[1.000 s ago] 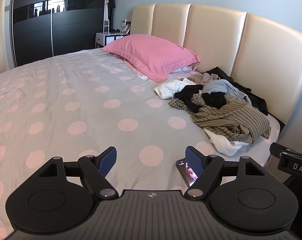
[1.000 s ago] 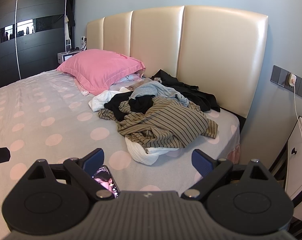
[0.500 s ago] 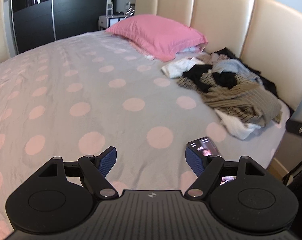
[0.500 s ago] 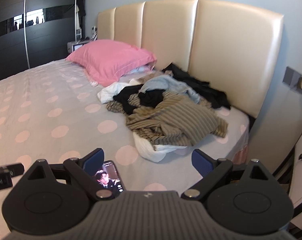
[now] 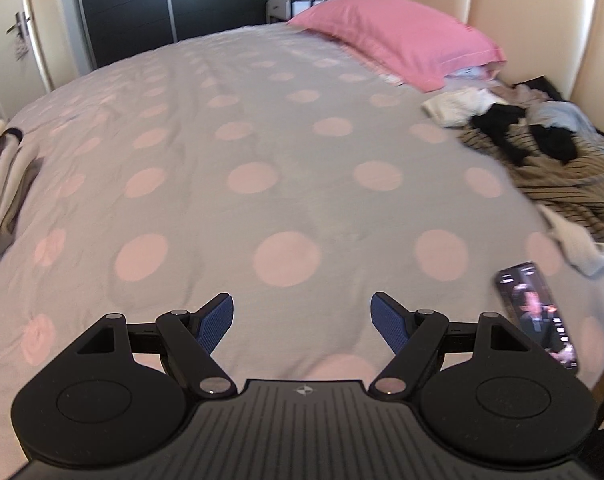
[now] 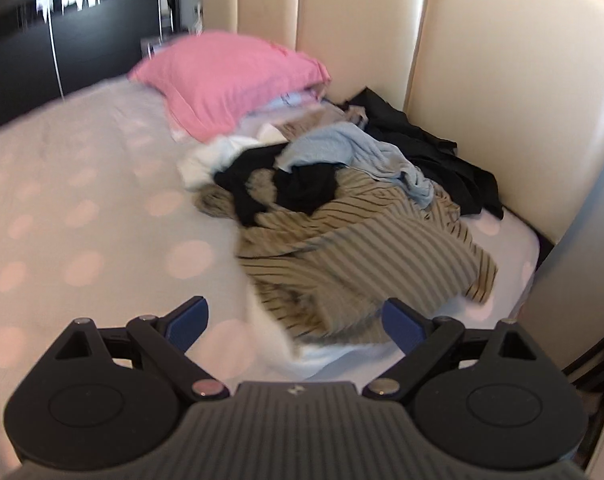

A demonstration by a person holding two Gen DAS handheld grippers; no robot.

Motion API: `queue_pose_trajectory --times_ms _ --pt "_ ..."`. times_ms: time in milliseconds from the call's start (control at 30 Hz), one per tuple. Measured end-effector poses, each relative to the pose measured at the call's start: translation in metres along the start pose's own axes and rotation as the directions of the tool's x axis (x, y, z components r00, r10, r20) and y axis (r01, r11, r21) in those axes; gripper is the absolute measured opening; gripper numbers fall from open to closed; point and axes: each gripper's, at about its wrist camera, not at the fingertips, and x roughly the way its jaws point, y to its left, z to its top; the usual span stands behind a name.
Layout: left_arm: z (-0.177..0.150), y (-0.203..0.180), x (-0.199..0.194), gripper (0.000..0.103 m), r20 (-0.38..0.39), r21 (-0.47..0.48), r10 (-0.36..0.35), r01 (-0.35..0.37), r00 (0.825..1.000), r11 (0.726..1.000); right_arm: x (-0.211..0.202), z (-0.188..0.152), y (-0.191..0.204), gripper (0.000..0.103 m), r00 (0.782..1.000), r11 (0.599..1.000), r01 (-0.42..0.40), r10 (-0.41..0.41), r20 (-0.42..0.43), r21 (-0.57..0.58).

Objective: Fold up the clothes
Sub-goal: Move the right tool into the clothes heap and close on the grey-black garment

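Note:
A heap of unfolded clothes lies by the headboard: a tan striped shirt (image 6: 354, 256) on top, with black (image 6: 302, 188), light blue (image 6: 354, 152) and white (image 6: 206, 160) pieces. The heap also shows at the right of the left wrist view (image 5: 562, 168). My right gripper (image 6: 294, 320) is open and empty, just short of the striped shirt's near edge. My left gripper (image 5: 302, 320) is open and empty above the bare dotted bedspread (image 5: 262, 160). A stack of folded clothes (image 5: 2, 184) lies at the far left.
A pink pillow (image 5: 398, 48) lies at the head of the bed, also in the right wrist view (image 6: 226, 76). A lit phone (image 5: 538, 312) lies near the bed's right edge. The cream headboard (image 6: 502, 80) stands behind the heap. Dark wardrobe doors (image 5: 182, 0) stand beyond the bed.
Both grippers have moved forward over the bed. The left view swung left, showing the folded stack. The right gripper closed in on the clothes heap; the phone left its view.

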Motion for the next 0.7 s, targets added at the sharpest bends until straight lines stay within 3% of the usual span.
queue_pose_trajectory --times_ms 100,333,467,700 --pt "0.000 0.013 0.011 0.075 -0.027 -0.017 0.032 -0.033 0.999 0.999 0.039 0.016 -0.009 0.088 0.998 0.998 0.056 -0.057 -0.031 -0.030" --pt "-0.001 0.039 0.040 0.075 -0.084 -0.050 0.097 -0.101 0.992 0.994 0.126 0.068 -0.031 0.081 0.999 1.000 0.023 -0.024 -0.024 -0.017" --pt "-0.002 0.053 0.055 0.075 -0.116 -0.060 0.129 -0.137 0.985 0.989 0.180 0.101 -0.034 0.081 1.000 1.000 0.010 -0.011 -0.024 -0.016" --pt "-0.004 0.074 0.072 0.075 -0.159 -0.086 0.174 -0.189 0.972 0.978 0.241 0.132 -0.020 0.089 0.999 0.995 0.016 -0.013 -0.031 0.103"
